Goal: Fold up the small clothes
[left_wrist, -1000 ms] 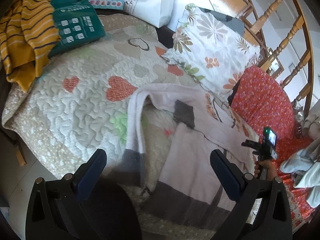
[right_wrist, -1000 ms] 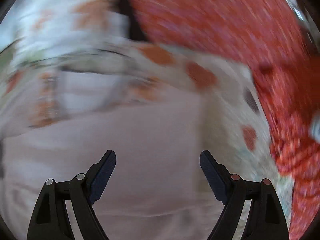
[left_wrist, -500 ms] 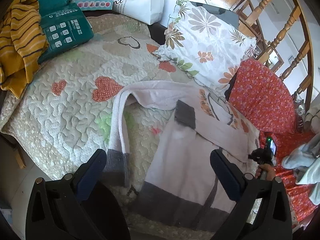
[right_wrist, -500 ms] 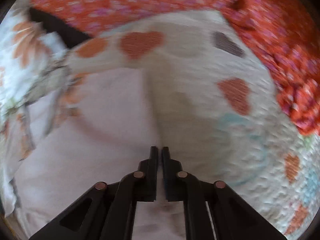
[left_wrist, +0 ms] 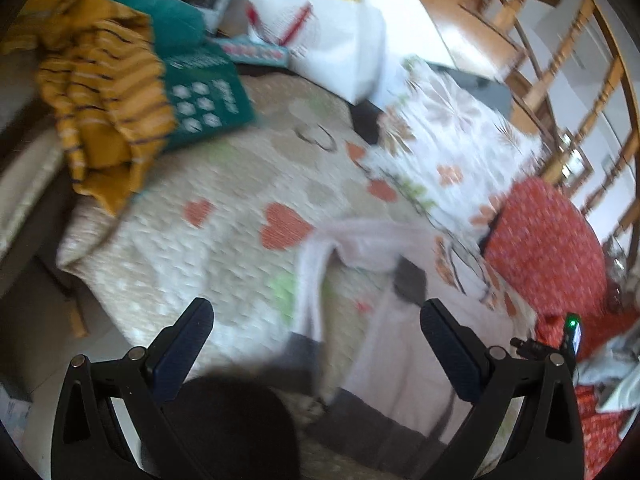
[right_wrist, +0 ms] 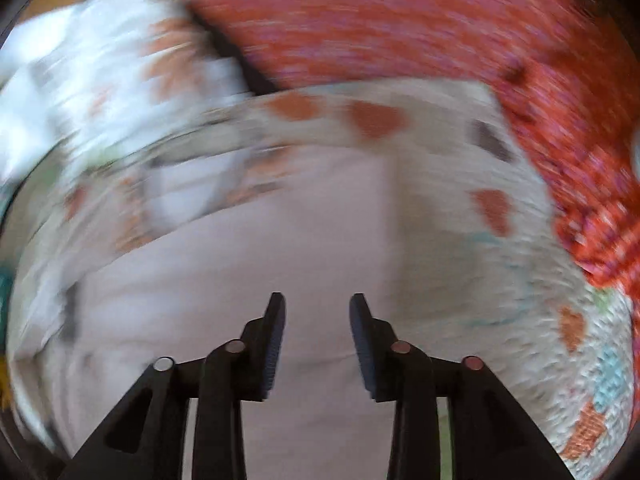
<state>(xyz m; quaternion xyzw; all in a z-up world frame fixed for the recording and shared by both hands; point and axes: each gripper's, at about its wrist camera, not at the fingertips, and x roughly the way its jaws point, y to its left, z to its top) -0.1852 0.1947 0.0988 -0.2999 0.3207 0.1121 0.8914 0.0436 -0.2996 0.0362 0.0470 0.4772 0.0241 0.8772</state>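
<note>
Your left gripper (left_wrist: 316, 332) hangs wide open and empty above the quilt's (left_wrist: 208, 264) near edge, ready for the pale pink top's (left_wrist: 404, 344) grey-cuffed sleeve. Your right gripper (right_wrist: 318, 320), jaws partly apart and holding nothing, hovers over the top's soft body near the red floral fabric (right_wrist: 400, 20). The heart-patterned quilt is stitched and puckered.

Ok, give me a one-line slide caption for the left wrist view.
Left claw open above a pale pink sweater spread on a heart-patterned quilt, floral pillow behind.
</note>
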